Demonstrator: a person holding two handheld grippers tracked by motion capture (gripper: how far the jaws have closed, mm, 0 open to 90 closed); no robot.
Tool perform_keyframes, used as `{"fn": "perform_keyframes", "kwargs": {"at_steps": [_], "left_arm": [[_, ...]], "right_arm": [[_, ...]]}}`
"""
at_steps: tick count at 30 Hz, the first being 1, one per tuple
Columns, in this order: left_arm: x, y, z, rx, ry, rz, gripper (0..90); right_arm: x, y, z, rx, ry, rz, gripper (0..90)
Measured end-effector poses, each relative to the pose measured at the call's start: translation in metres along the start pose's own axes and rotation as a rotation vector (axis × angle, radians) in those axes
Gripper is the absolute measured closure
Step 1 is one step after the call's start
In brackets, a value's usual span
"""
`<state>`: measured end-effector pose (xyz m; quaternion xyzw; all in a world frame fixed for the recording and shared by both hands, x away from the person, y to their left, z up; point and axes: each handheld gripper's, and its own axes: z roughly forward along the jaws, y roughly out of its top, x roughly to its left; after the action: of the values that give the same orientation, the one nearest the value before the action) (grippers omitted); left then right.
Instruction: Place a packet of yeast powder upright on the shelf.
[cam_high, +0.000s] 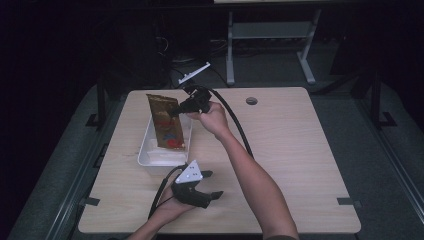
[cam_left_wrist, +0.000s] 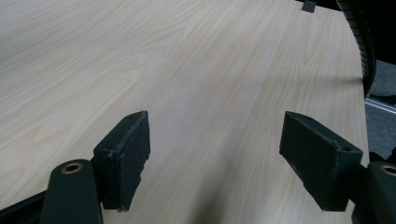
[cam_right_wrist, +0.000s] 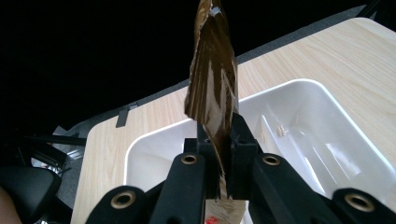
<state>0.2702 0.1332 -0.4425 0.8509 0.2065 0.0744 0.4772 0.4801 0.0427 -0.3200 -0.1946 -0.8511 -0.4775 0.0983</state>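
A gold-brown foil packet (cam_high: 165, 121) with a red and blue print hangs over a white plastic bin (cam_high: 146, 150) at the table's left middle. My right gripper (cam_high: 180, 107) is shut on the packet's right edge. In the right gripper view the packet (cam_right_wrist: 212, 84) stands edge-on between the closed jaws, with the white bin (cam_right_wrist: 299, 121) beneath it. My left gripper (cam_high: 210, 184) rests near the front edge of the table, jaws wide apart and nothing between them. In the left gripper view its fingertips (cam_left_wrist: 126, 154) frame bare wood (cam_left_wrist: 196, 70).
The light wooden table (cam_high: 290, 150) has a round cable hole (cam_high: 251, 101) at the back. A black cable (cam_high: 235, 120) trails from the right gripper along the forearm. A grey metal frame (cam_high: 270, 35) stands on the floor behind the table.
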Motion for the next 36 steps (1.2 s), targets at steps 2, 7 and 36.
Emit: {"fn": "perform_keyframes", "kwargs": {"at_steps": [2, 7, 36], "left_arm": [[0.000, 0.000, 0.000, 0.000, -0.001, -0.002, 24.2], [0.000, 0.000, 0.000, 0.002, -0.001, 0.003, 24.2], [-0.001, -0.001, 0.001, 0.007, -0.008, -0.001, 24.2]], "right_arm": [[-0.001, 0.000, 0.003, 0.001, 0.000, 0.000, 86.1], [-0.003, -0.003, 0.011, 0.010, 0.011, 0.010, 86.1], [-0.019, -0.031, 0.034, 0.043, 0.030, 0.078, 84.1]]}}
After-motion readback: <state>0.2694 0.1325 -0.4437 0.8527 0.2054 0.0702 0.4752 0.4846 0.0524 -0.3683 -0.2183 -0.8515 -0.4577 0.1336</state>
